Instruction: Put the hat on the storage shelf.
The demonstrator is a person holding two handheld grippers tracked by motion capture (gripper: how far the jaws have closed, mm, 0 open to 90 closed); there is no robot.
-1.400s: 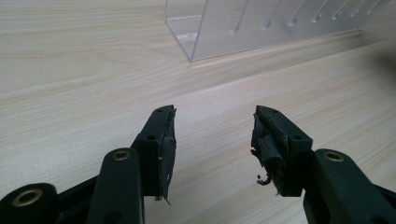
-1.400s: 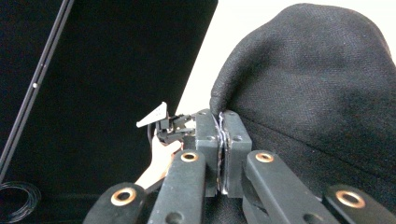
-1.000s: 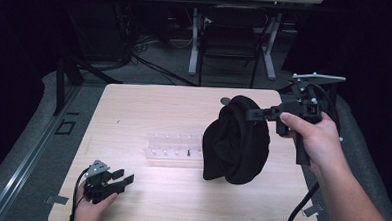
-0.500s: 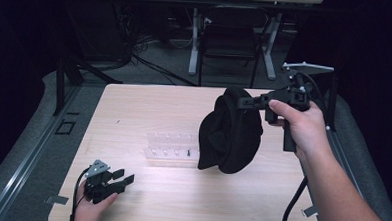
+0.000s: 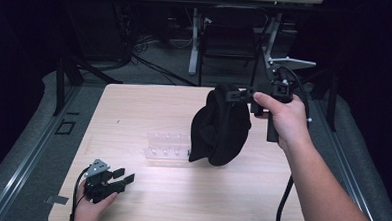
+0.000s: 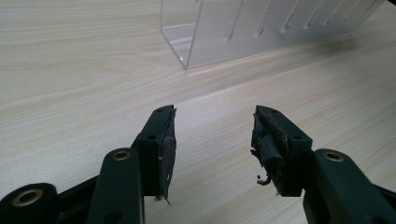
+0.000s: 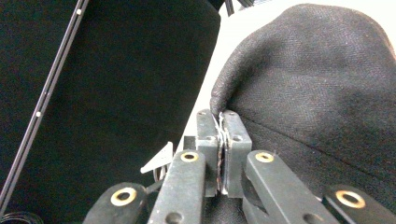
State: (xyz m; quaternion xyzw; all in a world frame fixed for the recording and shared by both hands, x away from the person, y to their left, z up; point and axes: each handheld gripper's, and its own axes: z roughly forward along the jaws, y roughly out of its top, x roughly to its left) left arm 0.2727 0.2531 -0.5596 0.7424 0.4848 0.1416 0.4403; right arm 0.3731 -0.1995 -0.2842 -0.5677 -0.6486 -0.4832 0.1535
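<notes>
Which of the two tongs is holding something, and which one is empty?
The right tongs are closed on the edge of the black cap, lifting it above the table. The left tongs are open, empty, low near the table's front left corner.

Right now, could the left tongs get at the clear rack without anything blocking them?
Probably yes: the left tongs stand open, with bare table between them and the clear rack.

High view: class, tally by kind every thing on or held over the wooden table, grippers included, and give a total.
Black hat: 1
Clear plastic rack: 1
Grippers: 2, the left gripper open on the table, the right gripper shut on the hat
Total: 4
</notes>
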